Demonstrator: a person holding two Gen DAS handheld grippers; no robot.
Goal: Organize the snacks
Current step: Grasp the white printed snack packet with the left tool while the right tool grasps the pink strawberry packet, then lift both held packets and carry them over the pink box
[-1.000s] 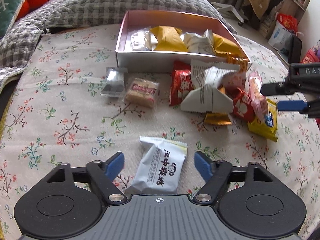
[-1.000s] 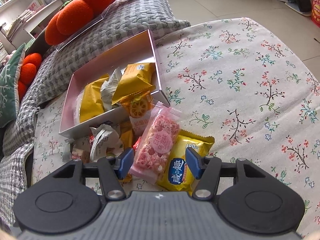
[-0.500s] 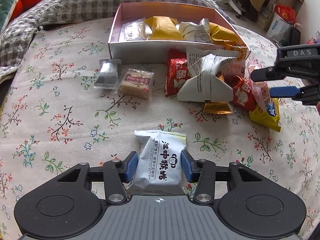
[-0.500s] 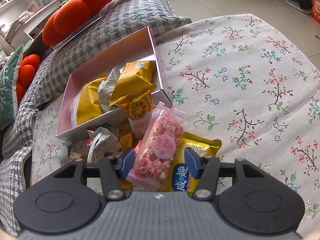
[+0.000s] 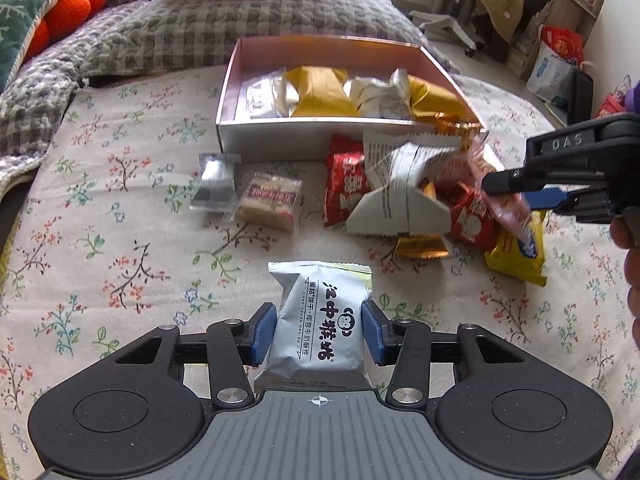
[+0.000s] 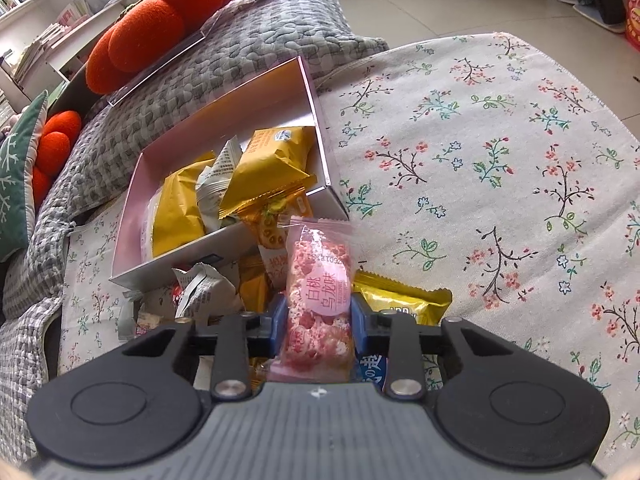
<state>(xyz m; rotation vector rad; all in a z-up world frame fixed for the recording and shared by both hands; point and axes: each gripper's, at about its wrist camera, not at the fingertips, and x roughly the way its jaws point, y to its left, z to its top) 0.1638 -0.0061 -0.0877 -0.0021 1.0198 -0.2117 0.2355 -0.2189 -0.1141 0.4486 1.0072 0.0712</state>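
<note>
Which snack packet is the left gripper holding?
The white biscuit packet with black lettering, alone on the cloth, pinched by the left gripper; other loose snacks lie by the box.

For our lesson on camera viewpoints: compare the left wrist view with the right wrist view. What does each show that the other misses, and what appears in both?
Only the left wrist view shows the white biscuit packet clamped in the left gripper, the clear-wrapped cake and the small silver packet on the cloth.

Only the right wrist view shows the bare flowered cloth to the right of the box, and the pink bar's label.

Both show the snack box, the pink snack bar and the right gripper, whose jaws are closing with the bar between them.
</note>
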